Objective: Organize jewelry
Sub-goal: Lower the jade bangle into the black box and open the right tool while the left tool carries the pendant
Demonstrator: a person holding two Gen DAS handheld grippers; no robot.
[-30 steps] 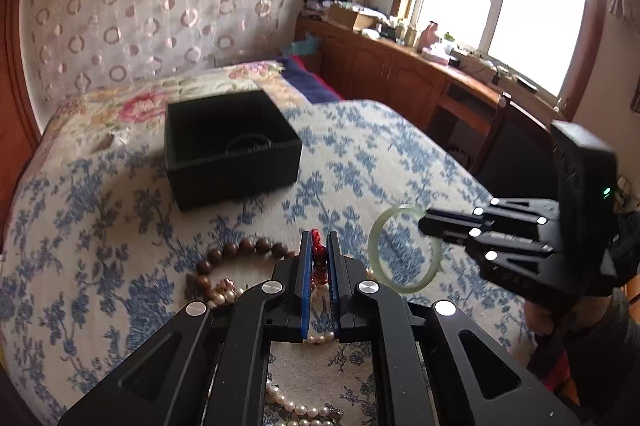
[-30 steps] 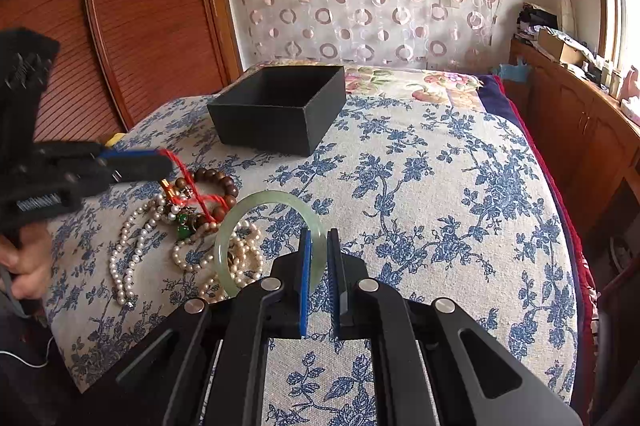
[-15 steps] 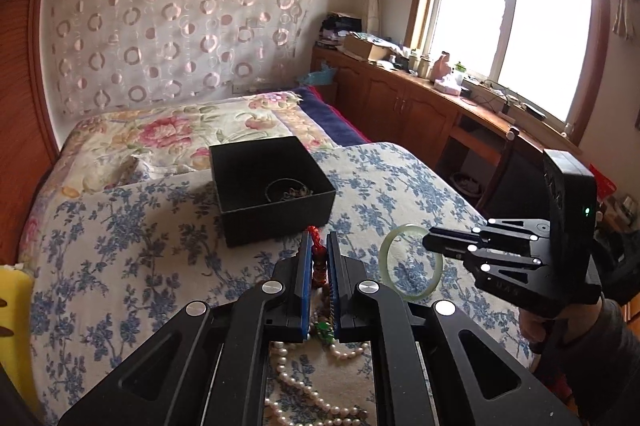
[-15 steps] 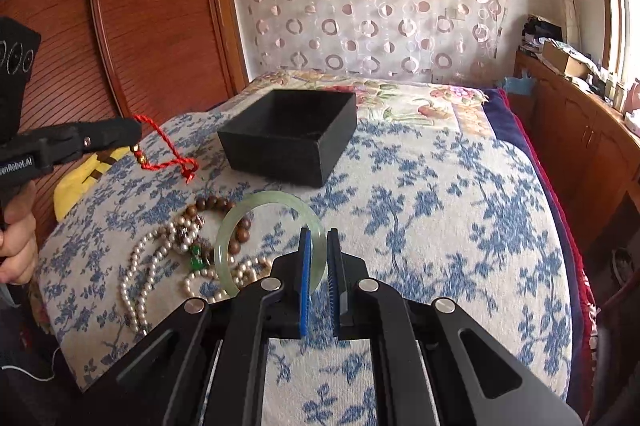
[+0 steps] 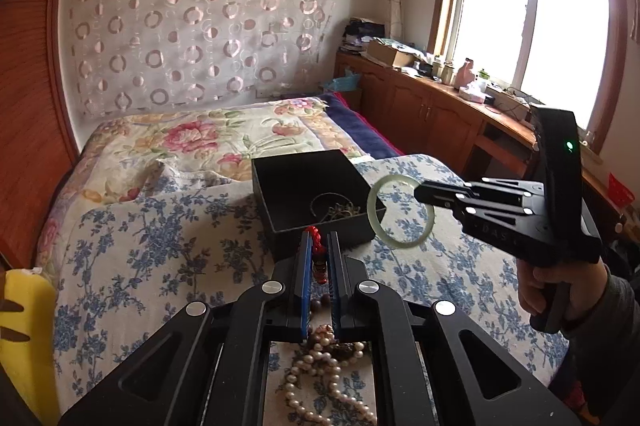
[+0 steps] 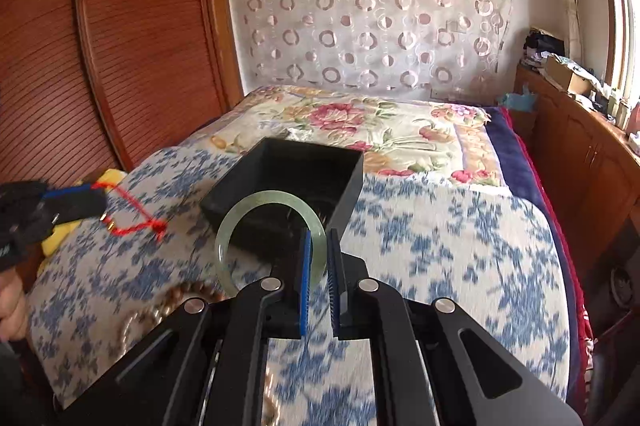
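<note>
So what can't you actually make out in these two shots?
- Contents of the black box: a dark tangle in the left view, hidden by its near wall and the jade bangle in the right.
- Pearl strands: partly behind the left gripper.
- Wooden beads: motion-blurred, right view.

Red cord [image 5: 318, 246] between gripper fingers [image 5: 304, 278]

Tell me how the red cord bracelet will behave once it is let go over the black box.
The red cord bracelet droops in a loose loop from the left gripper, so it is probably floppy and light. It likely collapses into the black box without rolling.
</note>
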